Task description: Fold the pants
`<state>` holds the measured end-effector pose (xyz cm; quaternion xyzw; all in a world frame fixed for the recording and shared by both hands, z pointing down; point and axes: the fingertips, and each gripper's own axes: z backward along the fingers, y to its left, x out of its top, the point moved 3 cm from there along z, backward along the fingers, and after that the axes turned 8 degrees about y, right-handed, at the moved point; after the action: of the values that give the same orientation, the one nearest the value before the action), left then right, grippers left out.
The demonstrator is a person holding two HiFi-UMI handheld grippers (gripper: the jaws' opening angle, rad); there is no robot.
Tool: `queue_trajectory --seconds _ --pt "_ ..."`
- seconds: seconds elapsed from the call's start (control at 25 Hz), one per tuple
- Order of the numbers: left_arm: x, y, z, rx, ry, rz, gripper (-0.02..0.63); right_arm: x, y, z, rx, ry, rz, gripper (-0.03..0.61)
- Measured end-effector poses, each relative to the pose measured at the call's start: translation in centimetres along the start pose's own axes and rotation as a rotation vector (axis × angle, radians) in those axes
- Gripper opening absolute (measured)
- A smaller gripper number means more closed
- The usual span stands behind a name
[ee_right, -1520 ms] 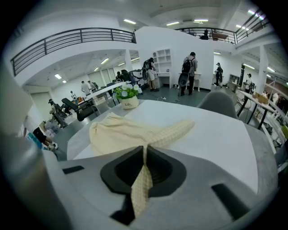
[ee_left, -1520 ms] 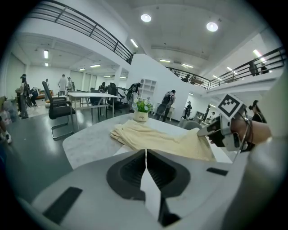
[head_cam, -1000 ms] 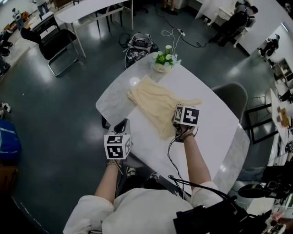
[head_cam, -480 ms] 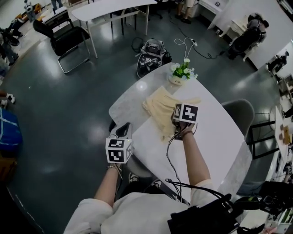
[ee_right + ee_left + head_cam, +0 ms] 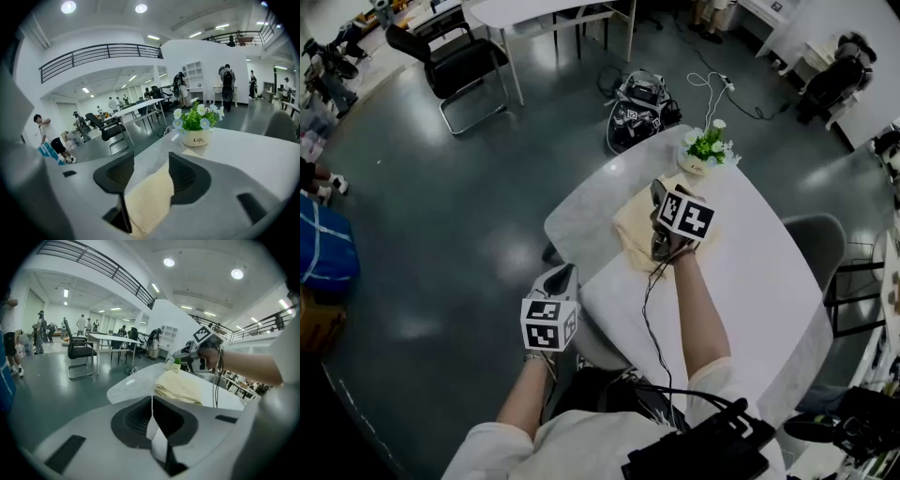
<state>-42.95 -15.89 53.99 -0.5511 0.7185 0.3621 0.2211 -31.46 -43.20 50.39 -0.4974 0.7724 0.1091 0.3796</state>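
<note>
The cream pants [image 5: 634, 223] lie bunched in a compact fold on the far left part of the white table [image 5: 741, 272], close to the flower pot. My right gripper [image 5: 659, 195] hovers over them. In the right gripper view its jaws [image 5: 151, 161] have just been opening; they stand apart with cream fabric [image 5: 149, 202] lying loose between them, unpinched. My left gripper [image 5: 562, 277] hangs off the table's left edge over the floor, away from the pants [image 5: 180, 387]. Its jaws [image 5: 151, 400] meet in a thin line with nothing between them.
A small white pot of flowers [image 5: 708, 150] stands at the table's far end, just beyond the pants. A black bag [image 5: 642, 103] with cables sits on the floor behind it. A grey chair [image 5: 816, 246] stands right of the table, a black chair [image 5: 464, 67] far left.
My right gripper travelled away from me over the pants toward the flower pot and its jaws opened. The pants went from spread out to a shorter folded pile. My left gripper shifted slightly.
</note>
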Motion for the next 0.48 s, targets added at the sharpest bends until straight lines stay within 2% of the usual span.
queue_trajectory --seconds 0.24,0.48 --pt "-1.2 -0.9 -0.4 -0.021 0.011 0.000 0.014 -3.0 -2.9 1.6 -0.061 0.008 -0.026 0.192" --pt "0.2 -3.3 -0.2 -0.048 -0.034 -0.027 0.014 -3.0 -4.3 5.1 -0.103 -0.039 0.012 0.187"
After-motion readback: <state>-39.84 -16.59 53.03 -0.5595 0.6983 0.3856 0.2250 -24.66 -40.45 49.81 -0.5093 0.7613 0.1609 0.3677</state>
